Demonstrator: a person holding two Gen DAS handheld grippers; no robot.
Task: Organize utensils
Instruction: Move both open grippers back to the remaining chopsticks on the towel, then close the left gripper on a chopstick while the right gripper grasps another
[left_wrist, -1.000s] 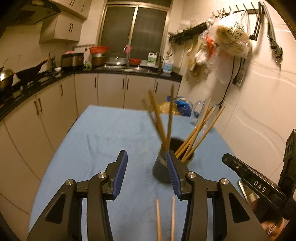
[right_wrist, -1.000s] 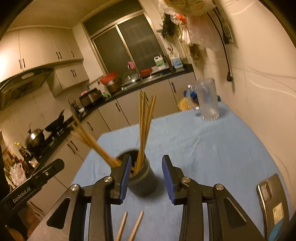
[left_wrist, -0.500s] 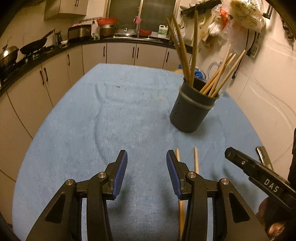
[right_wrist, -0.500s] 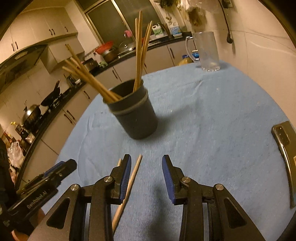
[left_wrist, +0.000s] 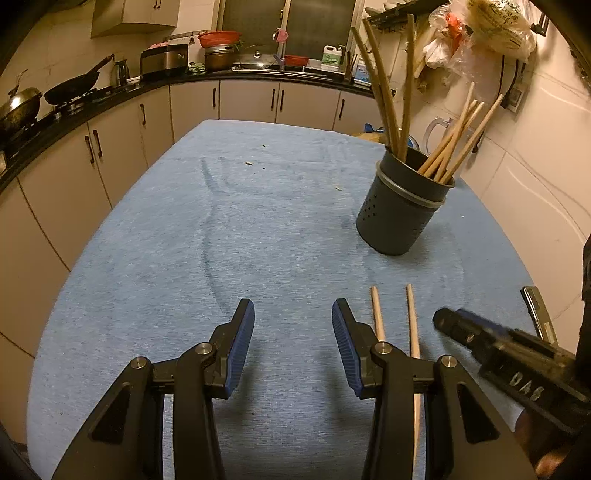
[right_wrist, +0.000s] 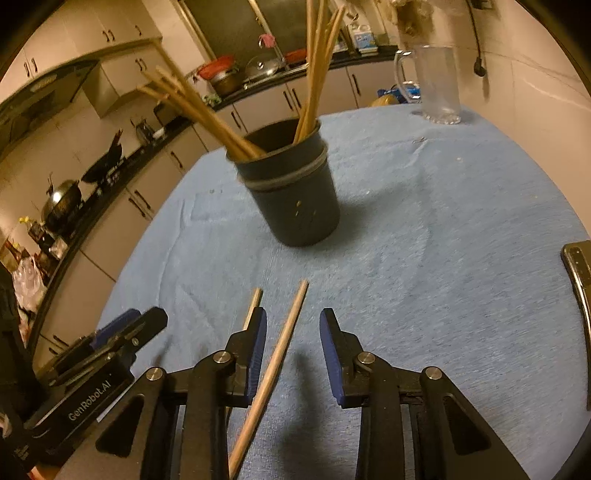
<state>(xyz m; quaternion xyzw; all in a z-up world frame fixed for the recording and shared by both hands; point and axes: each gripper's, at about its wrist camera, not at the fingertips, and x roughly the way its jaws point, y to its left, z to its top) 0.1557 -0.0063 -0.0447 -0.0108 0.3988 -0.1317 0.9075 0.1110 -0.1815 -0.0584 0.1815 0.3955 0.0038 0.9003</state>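
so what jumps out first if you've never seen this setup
The dark holder bristling with chopsticks stands mid-table on the blue cloth. Nearer, two loose chopsticks lie flat. The right tool is closing with one of them between its pads, while the left tool stands open over bare cloth.

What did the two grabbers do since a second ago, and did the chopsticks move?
Both came down toward the blue cloth. The right gripper now straddles one loose chopstick, its fingers closing but not yet pinching it. The left gripper is empty. The holder and both loose chopsticks stayed put.
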